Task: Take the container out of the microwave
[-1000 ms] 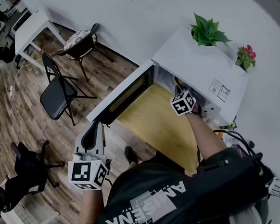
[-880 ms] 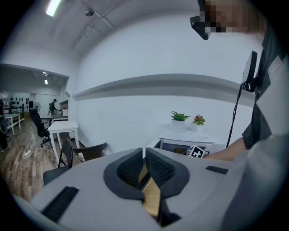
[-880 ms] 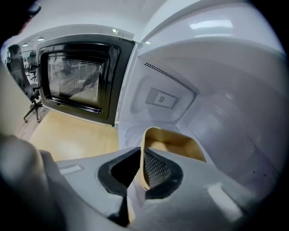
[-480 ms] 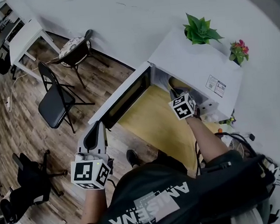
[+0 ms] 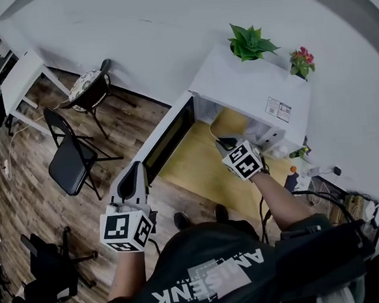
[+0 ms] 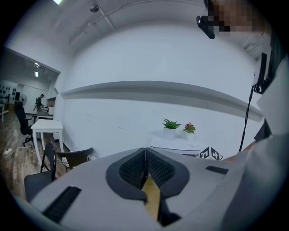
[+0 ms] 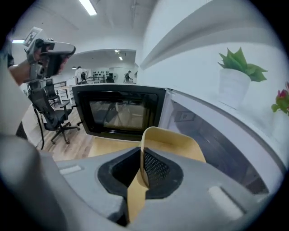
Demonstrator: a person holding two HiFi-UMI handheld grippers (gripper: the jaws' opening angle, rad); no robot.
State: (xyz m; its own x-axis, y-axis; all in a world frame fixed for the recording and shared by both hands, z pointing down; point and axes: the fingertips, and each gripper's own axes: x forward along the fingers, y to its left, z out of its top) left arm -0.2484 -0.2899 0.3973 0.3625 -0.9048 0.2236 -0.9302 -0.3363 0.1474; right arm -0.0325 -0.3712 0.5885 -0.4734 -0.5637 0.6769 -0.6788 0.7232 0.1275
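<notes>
Right tongs (image 7: 141, 158) clamp the tan container (image 7: 174, 139) (microwave door (image 7: 119, 110) open).

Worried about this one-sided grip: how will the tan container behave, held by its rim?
Probably light: the container looks thin-walled, and the right gripper pinches it at the rim alone. That thin wall may flex a little under the pads. Held at one edge, it could tilt or swing; what is inside can't be seen.
</notes>
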